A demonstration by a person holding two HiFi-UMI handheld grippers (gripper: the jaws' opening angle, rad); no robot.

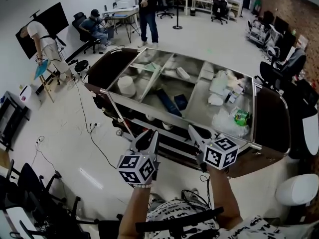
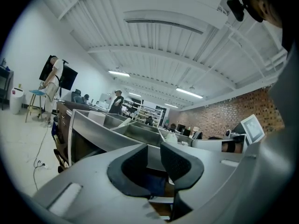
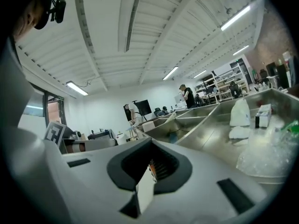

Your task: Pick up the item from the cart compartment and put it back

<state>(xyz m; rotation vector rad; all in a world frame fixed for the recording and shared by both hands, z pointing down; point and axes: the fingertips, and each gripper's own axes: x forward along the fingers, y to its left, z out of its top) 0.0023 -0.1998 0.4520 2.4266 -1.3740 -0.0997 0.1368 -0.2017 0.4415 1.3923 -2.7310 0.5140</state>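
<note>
Which item is meant is not settled by the task. Everything that can be seen lies inside the cart (image 1: 271,116). A white round thing (image 1: 126,85) is in the cart's left compartment. A long blue thing (image 1: 166,102) and a dark square pouch (image 1: 181,101) are in the middle one. White bags (image 1: 219,86), a clear plastic bag (image 1: 227,121) and a green packet (image 1: 242,117) are in the right one.

Nothing is held. The left gripper (image 1: 148,135) is seen with its jaws a little apart and only the cart's wall showing through the gap. The right gripper (image 1: 192,129) is closed, with nothing between its jaws. Both are held roughly level, just outside the cart's near rail, in front of the middle compartment.

This fits an item waiting to be lifted as well as one already laid back. In either case, any pass across the near rail is best made with height to spare. The slanted dividers are best kept clear of the jaw tips, so that the loose bags are not dragged.

The gripper views run low across the cart's rim, so most of the compartment floors are cut off in them. The cart's lower shelves are largely hidden under the top tray. A small orange patch behind the right gripper's pads cannot be made out.
</note>
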